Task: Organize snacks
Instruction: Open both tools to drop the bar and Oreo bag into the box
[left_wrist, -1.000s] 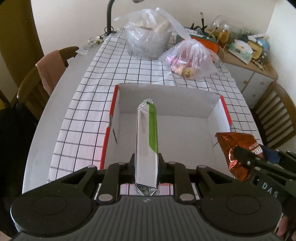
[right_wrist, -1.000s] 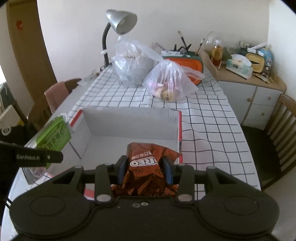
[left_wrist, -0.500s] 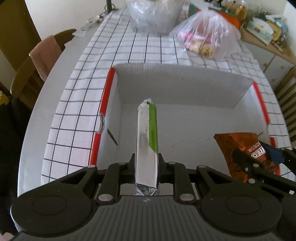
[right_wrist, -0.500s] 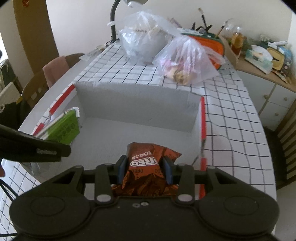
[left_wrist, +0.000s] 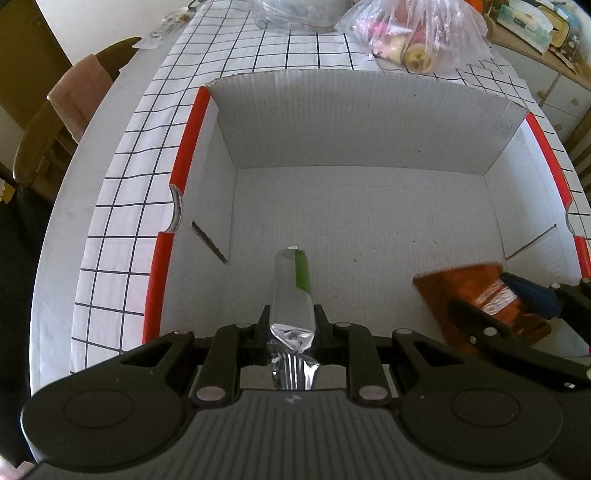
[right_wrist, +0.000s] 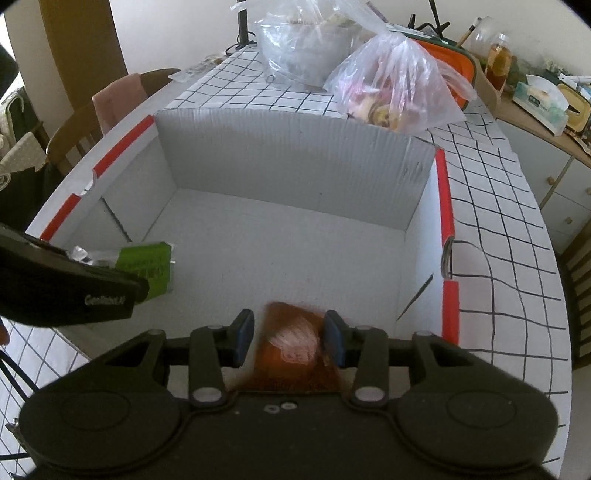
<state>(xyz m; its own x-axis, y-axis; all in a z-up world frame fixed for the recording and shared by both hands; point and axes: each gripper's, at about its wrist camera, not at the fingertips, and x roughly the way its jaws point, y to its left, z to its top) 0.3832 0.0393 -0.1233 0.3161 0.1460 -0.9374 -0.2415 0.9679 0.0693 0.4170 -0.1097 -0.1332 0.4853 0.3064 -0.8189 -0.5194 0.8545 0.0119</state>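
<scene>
The box (left_wrist: 354, 122) floor lies bare toward 12 o'clock; its walls hem passage at 9 and 3, plastic bags (right_wrist: 395, 85) crowd the worktop (right_wrist: 491, 206) beyond

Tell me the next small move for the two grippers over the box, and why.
Probably finish letting go with the right gripper: its jaws are opening, with the orange Oreo pack loose between them, low inside the white box. The left gripper is shut on the green and silver pack, also inside the walls, so its release likely follows.
</scene>
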